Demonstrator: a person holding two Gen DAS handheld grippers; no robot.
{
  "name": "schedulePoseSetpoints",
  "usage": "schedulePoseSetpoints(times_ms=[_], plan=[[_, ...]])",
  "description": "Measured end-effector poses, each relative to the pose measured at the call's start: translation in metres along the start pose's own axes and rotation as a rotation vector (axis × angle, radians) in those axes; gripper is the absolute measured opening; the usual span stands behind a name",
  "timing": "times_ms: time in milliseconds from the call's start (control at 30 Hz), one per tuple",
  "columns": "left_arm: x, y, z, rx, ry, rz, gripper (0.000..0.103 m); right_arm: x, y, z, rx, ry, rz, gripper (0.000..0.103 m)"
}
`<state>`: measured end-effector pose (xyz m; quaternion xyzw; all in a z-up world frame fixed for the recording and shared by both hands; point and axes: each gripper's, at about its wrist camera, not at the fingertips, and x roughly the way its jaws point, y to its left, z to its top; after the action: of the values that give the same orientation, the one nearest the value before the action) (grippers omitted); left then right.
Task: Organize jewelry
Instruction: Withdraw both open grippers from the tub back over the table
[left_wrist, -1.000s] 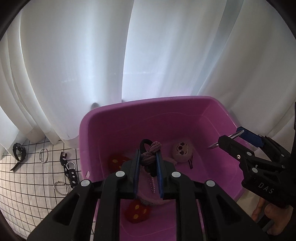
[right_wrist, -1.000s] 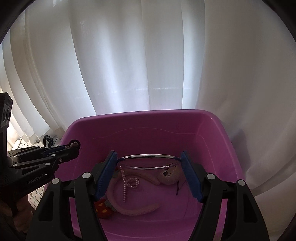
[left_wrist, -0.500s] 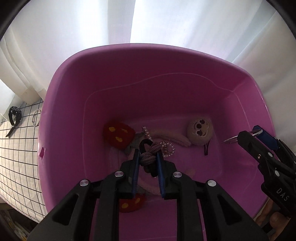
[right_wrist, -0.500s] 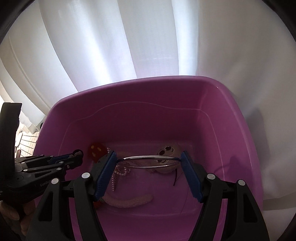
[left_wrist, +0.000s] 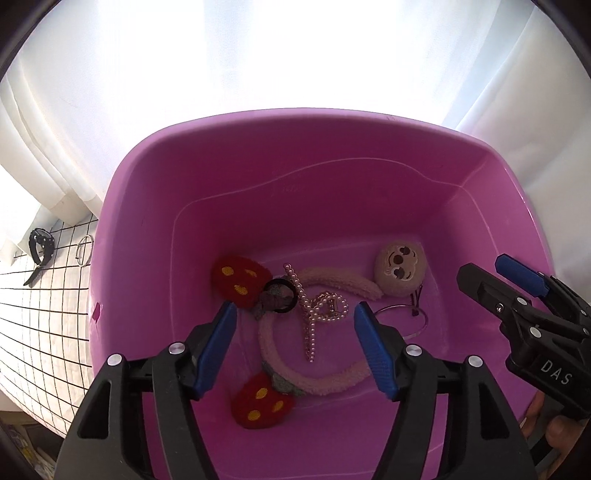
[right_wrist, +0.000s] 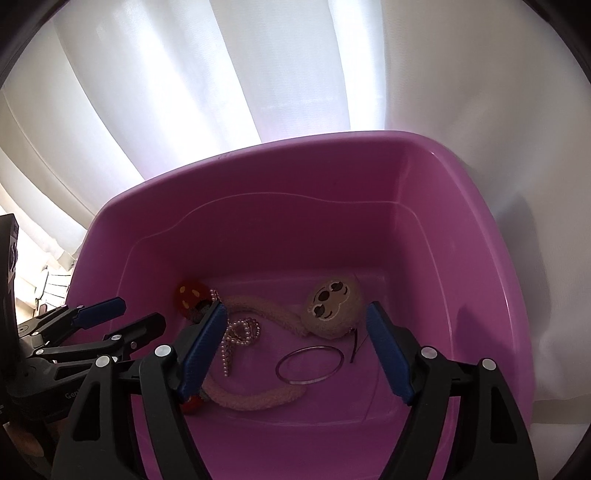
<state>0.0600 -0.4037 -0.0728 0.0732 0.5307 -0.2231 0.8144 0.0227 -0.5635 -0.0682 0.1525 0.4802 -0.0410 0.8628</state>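
Jewelry collects on the purple tub (left_wrist: 155, 206) floor: hair tie (left_wrist: 277, 295), pearl strand (left_wrist: 314, 314) and bangle (right_wrist: 310, 365) lie released below both just-opened, empty grippers (left_wrist: 295, 332) (right_wrist: 295, 339), while a watch (left_wrist: 38, 247) and ring (left_wrist: 84, 250) wait outside its left edge.

My two wrist cameras look steeply down, close, into the tub (left_wrist: 155, 206). Both share its floor; each catches the other gripper at a lower frame edge.

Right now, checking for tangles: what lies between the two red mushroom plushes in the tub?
In the left wrist view, the fuzzy pink headband curves between them.
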Motion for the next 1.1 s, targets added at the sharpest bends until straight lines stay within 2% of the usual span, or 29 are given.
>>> schedulePoseSetpoints(times_ms=[400,467,533,567,900,1000,1100], plan=[[-0.004,-0.002,-0.001,0.017,-0.021,0.004,0.068,-0.004,0.0,0.001,0.005,0.005,0.009,0.074],[-0.005,-0.004,-0.001,0.029,-0.033,0.011,0.071,-0.003,-0.001,0.001,0.008,0.006,0.013,0.074],[-0.008,-0.004,-0.001,0.033,-0.05,0.036,0.082,-0.003,-0.001,0.001,0.009,0.006,0.014,0.074],[-0.01,-0.003,0.0,0.024,-0.061,0.037,0.083,-0.003,-0.001,0.001,0.008,0.006,0.014,0.074],[-0.02,0.009,-0.005,-0.044,-0.07,-0.008,0.083,-0.01,-0.003,-0.002,0.023,-0.037,0.05,0.074],[-0.035,0.014,-0.009,-0.051,-0.097,-0.011,0.083,-0.013,-0.002,-0.002,0.029,-0.054,0.056,0.076],[-0.058,0.022,-0.015,-0.047,-0.161,-0.001,0.088,-0.019,0.003,-0.003,0.024,-0.074,0.074,0.076]])
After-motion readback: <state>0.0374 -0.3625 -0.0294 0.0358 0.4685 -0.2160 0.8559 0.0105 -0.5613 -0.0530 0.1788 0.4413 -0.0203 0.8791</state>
